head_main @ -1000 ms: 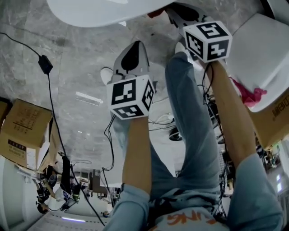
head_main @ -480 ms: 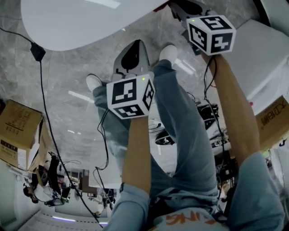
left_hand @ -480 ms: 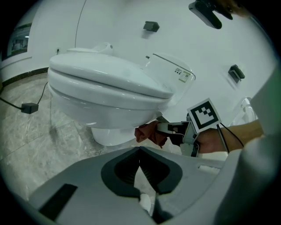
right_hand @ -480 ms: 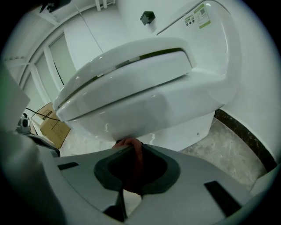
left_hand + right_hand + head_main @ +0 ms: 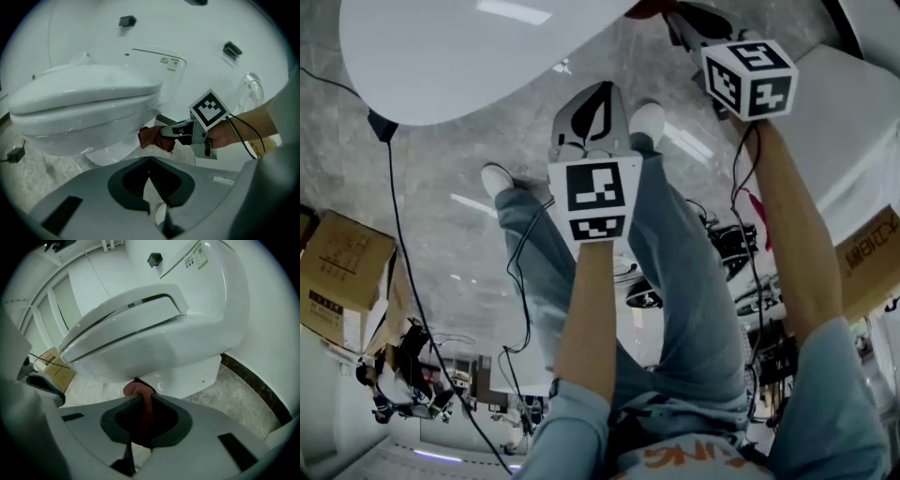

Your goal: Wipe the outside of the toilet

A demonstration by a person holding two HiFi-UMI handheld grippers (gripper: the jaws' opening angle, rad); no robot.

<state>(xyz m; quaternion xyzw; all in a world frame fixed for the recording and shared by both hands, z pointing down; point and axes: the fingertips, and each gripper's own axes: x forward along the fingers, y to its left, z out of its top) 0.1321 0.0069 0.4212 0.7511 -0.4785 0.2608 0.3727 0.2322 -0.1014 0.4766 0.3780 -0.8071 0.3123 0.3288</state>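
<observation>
The white toilet (image 5: 84,108) fills the left of the left gripper view, and its bowl (image 5: 487,47) shows at the top of the head view. A dark red cloth (image 5: 138,390) is pinched in my right gripper (image 5: 143,399) and pressed against the underside of the bowl (image 5: 154,348). From the left gripper view, the right gripper (image 5: 161,132) holds the cloth (image 5: 152,138) by the bowl's right side. My left gripper (image 5: 149,159) is shut on nothing, a little back from the bowl. In the head view it (image 5: 591,103) hangs over the floor below the bowl.
The person's legs and white shoes (image 5: 649,117) stand on the marble floor. A black cable with an adapter (image 5: 382,125) trails at the left near a cardboard box (image 5: 347,272). Another box (image 5: 872,253) and a white fixture (image 5: 853,112) stand at the right.
The head view has shifted, so more of the bowl shows. My left gripper has turned and moved slightly right. The right gripper stays at the bowl with the cloth.
</observation>
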